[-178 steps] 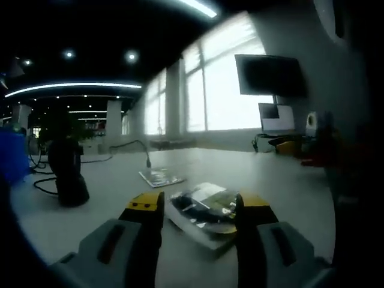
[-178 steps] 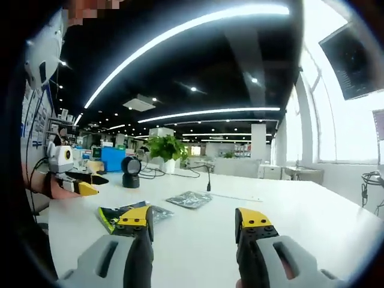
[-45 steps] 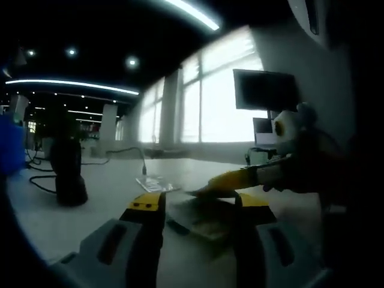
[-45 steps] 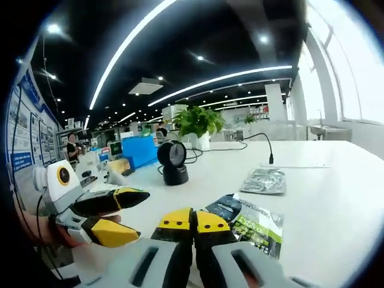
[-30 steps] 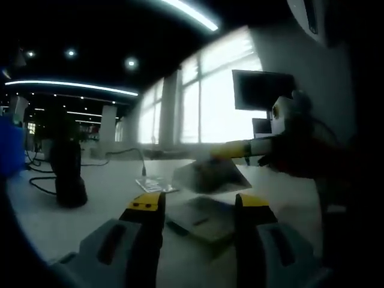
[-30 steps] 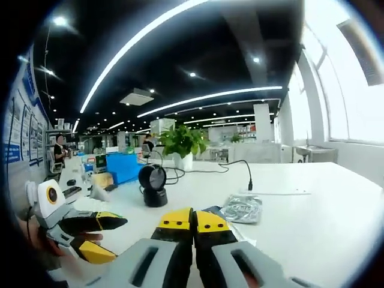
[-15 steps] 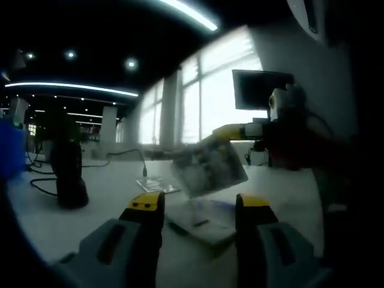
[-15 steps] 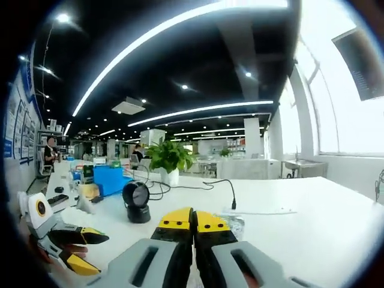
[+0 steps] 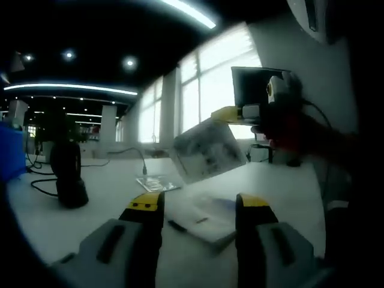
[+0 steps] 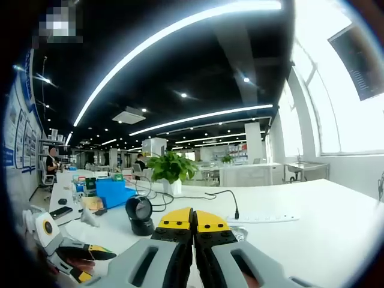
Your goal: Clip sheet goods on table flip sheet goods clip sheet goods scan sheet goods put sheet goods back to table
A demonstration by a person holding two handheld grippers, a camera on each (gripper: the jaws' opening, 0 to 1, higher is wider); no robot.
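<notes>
1. Your right gripper (image 10: 193,221) has its yellow-tipped jaws pressed together. In the left gripper view the same tool (image 9: 231,114) comes in from the right, pinching the upper right corner of a flat packet (image 9: 207,150).

2. That packet hangs in the air above the white table (image 9: 108,180), tilted, with its long edge sloping down toward the left. Its printed face is turned toward your left hand's camera.

3. Your left gripper (image 9: 198,207) is empty, jaws spread wide, low over the table. The lifted packet lies above and just beyond the gap between its tips, so this is the nearer tool for taking the free lower edge.

4. Directly beyond those open jaws a stack of packets (image 9: 201,219) lies flat on the table. A smaller packet (image 9: 157,182) lies farther off, near a thin cable.

5. The black scanner (image 9: 68,174) stands on the table far left of the lifted packet, in the left gripper view. In the right gripper view the scanner (image 10: 139,216) sits ahead and slightly left of the closed tips. My judgement: the packet must travel left to reach it.
</notes>
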